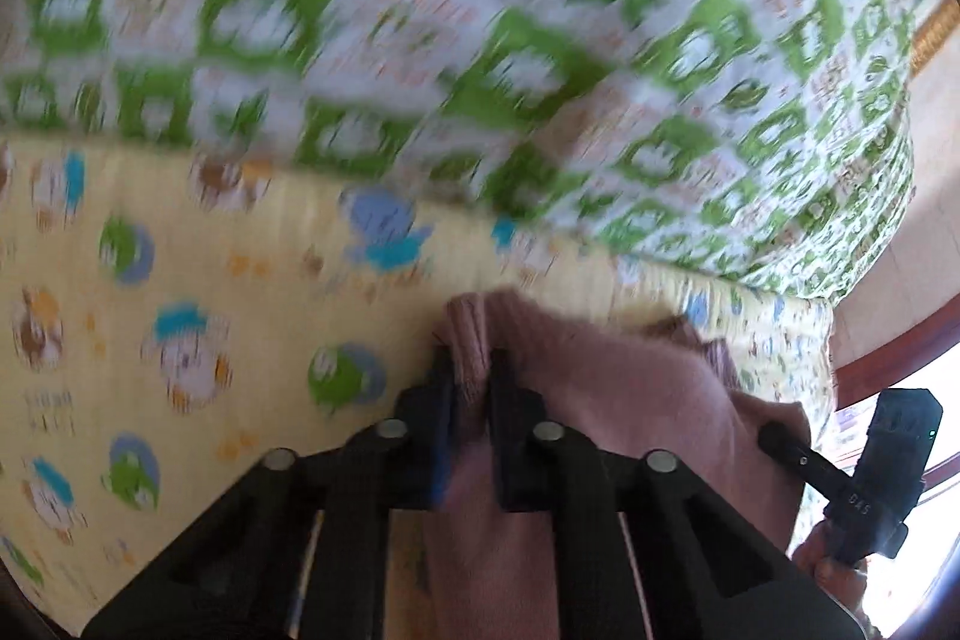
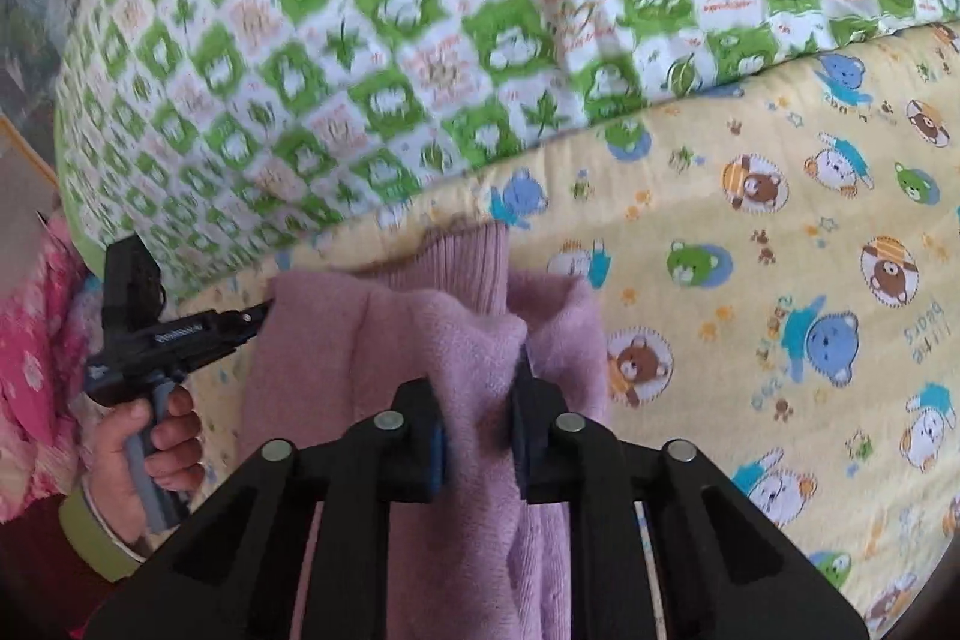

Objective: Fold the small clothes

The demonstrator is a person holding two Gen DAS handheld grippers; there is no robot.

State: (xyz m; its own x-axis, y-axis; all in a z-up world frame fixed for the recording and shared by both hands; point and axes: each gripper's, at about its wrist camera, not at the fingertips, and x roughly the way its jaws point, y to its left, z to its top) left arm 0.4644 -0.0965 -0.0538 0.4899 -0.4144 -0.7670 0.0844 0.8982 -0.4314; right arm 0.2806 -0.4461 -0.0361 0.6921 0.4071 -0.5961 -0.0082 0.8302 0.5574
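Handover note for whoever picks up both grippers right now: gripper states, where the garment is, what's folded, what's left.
Left gripper: shut on a bunched edge of the pink garment.
Right gripper: shut on another fold of it.
The garment hangs between both, over the yellow bear-print sheet, near the green-and-white quilt.
Done: both grips taken. No finished fold visible.
Left: probably lay it flat on the sheet, then fold.

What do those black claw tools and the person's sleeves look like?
Each gripper, left and right, is a black angular frame with round silver pins and blue-edged pads. The left gripper has a grey handle and small white lettering. The person wears a pink flowered sleeve with a green cuff.
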